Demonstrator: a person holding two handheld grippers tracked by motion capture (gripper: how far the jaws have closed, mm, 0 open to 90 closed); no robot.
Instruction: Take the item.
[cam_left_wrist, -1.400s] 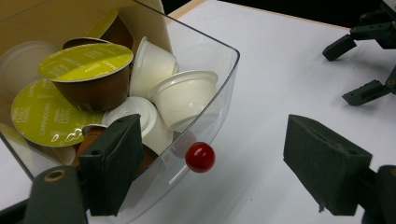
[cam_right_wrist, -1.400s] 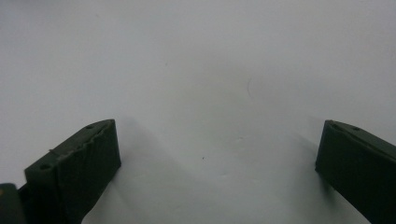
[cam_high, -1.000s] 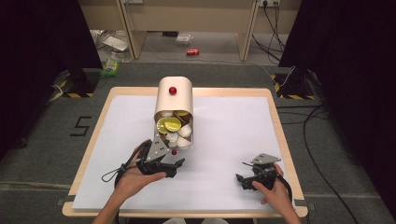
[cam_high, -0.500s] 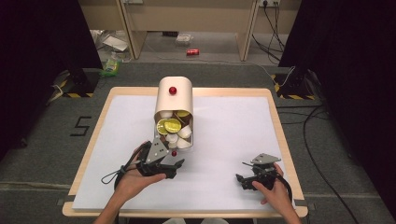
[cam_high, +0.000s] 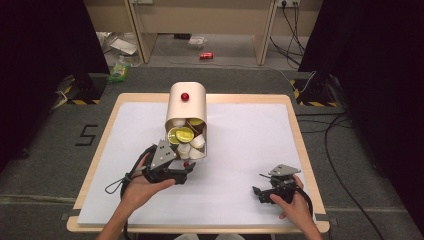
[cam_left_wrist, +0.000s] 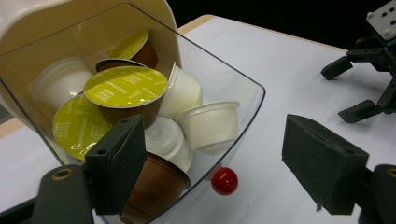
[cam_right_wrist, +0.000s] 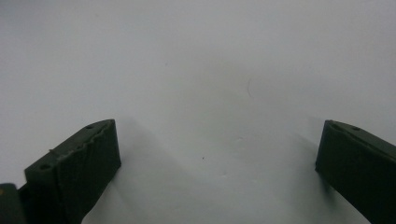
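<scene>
A cream capsule box (cam_high: 186, 106) lies on the white table with its clear drawer (cam_high: 199, 150) pulled out toward me. The drawer (cam_left_wrist: 252, 95) holds several coffee capsules: yellow-lidded ones (cam_left_wrist: 125, 85), white ones (cam_left_wrist: 210, 123) and a brown one (cam_left_wrist: 154, 186). A small red knob (cam_left_wrist: 224, 181) sits on the drawer's front wall. My left gripper (cam_high: 190, 175) is open at the drawer's front, its jaws (cam_left_wrist: 210, 140) standing wide on either side of the knob without touching it. My right gripper (cam_high: 259, 195) rests open low over the bare table (cam_right_wrist: 215, 135), with nothing between its jaws.
A second red knob (cam_high: 185, 96) sits on the box's top. The table's wooden rim (cam_high: 300, 145) frames the white sheet. My right gripper (cam_left_wrist: 369, 79) shows far off in the left gripper view. Cables, a red can (cam_high: 206, 55) and litter lie on the floor beyond.
</scene>
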